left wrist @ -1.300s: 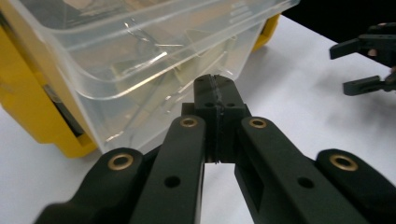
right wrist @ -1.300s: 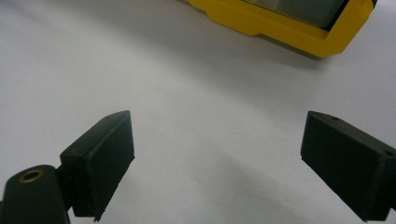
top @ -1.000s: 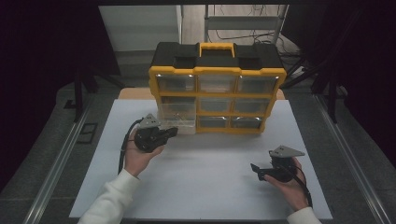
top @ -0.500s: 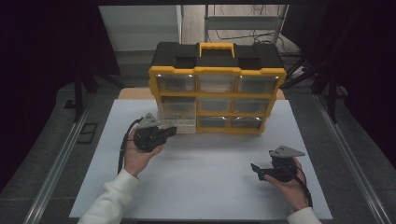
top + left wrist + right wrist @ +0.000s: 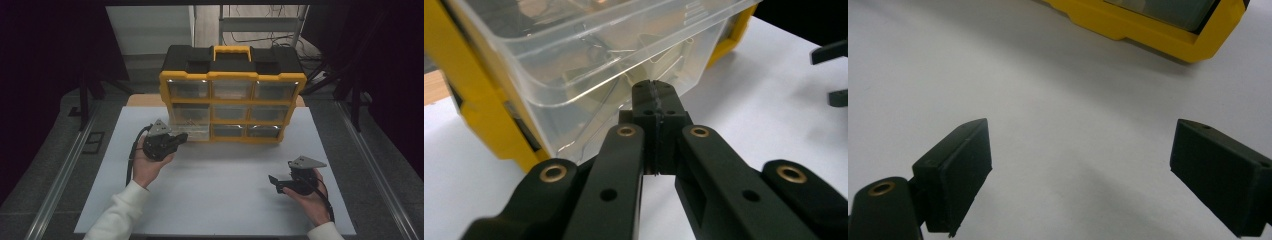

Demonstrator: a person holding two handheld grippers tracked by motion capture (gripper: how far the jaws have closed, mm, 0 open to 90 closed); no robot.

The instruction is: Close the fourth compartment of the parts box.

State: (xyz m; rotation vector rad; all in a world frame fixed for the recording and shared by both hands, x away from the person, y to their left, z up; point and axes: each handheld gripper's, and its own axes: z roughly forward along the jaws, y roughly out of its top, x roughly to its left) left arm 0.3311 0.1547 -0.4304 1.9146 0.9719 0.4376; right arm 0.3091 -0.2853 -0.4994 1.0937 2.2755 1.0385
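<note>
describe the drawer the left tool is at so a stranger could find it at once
Start at the yellow and black organiser standing at the back of the white table. Look at its bottom row, left end: the clear drawer there, by the shut left tool, is the only one pulled out from the frame.

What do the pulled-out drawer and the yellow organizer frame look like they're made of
The drawer looks like clear, glossy plastic: you can see through its walls, and they catch bright reflections. The organizer frame appears to be opaque yellow moulded plastic with a smooth, slightly satin finish and rounded edges. The left gripper sits shut at the drawer's front; whether it pinches a lip there is hard to tell.
</note>
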